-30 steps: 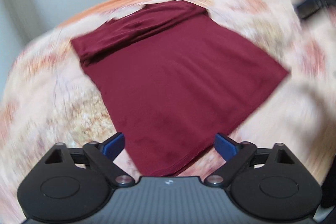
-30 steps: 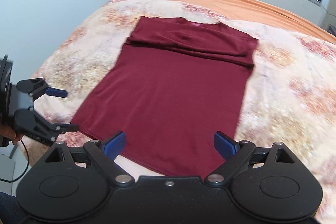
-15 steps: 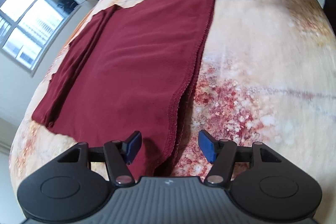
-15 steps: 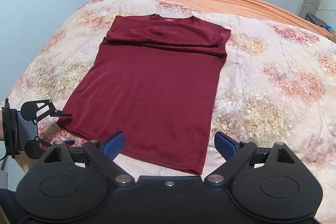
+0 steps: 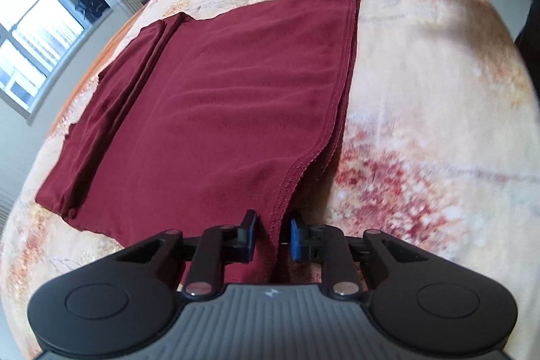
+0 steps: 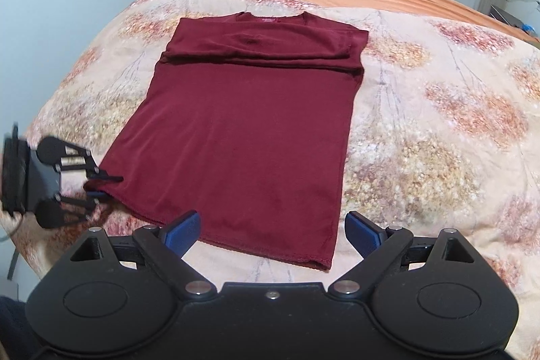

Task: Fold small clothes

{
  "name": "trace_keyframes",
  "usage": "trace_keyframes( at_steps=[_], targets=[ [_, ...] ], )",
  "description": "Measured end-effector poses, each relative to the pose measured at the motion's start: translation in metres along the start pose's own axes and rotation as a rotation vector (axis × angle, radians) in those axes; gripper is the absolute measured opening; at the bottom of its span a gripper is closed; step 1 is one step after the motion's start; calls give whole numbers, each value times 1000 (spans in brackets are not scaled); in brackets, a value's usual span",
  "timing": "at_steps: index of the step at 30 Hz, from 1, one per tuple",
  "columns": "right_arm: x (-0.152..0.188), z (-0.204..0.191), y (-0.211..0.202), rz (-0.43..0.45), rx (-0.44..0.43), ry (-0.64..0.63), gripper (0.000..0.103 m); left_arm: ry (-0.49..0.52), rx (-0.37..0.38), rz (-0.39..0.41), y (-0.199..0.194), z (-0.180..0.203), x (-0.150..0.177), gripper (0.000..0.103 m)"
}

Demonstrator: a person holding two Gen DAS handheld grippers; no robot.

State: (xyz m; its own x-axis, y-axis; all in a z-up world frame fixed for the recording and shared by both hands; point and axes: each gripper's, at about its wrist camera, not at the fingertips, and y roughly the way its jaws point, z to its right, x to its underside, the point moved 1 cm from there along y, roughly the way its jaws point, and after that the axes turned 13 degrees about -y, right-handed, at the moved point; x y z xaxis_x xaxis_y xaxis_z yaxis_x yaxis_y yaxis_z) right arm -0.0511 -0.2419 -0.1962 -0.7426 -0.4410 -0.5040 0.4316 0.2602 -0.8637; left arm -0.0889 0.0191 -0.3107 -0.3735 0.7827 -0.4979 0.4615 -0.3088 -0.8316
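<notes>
plenty of bare floral bedspread [image 6: 438, 130] on the window side of the dark red shirt [image 6: 249, 130], nothing sitting there. the near strip of bed in front of the hem is open too, under the right tool [image 6: 271, 233]. the other near corner is taken by the left tool [image 6: 101, 183], with a wall just beyond that edge.

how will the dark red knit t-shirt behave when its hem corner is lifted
The dark red knit t-shirt looks thin and lies flat, so it will likely drape limply. The left gripper, jaws just closing around the hem corner, probably lifts little weight. The quilted floral bedspread may drag the fabric.
</notes>
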Motion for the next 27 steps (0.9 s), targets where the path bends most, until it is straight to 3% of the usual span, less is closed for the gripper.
trace_keyframes(
  at_steps=[4, 7, 10, 15, 24, 27],
  targets=[
    [11, -9, 23, -1, -21, -112, 93, -138, 69, -52, -11, -18, -12, 16],
    [22, -17, 44, -2, -38, -201, 92, -230, 74, -77, -16, -33, -24, 13],
    [30, -21, 63, -7, -58, -271, 90, -253, 56, -103, -13, -44, -33, 13],
    [41, -22, 77, -22, -62, -343, 89, -154, 42, -147, -6, -35, -35, 13],
    [51, -8, 72, -33, -70, -318, 89, 121, 22, -174, 14, 12, -19, 23],
    [53, -7, 75, -36, -71, -338, 89, 62, 41, -187, 19, 5, -23, 15]
  ],
)
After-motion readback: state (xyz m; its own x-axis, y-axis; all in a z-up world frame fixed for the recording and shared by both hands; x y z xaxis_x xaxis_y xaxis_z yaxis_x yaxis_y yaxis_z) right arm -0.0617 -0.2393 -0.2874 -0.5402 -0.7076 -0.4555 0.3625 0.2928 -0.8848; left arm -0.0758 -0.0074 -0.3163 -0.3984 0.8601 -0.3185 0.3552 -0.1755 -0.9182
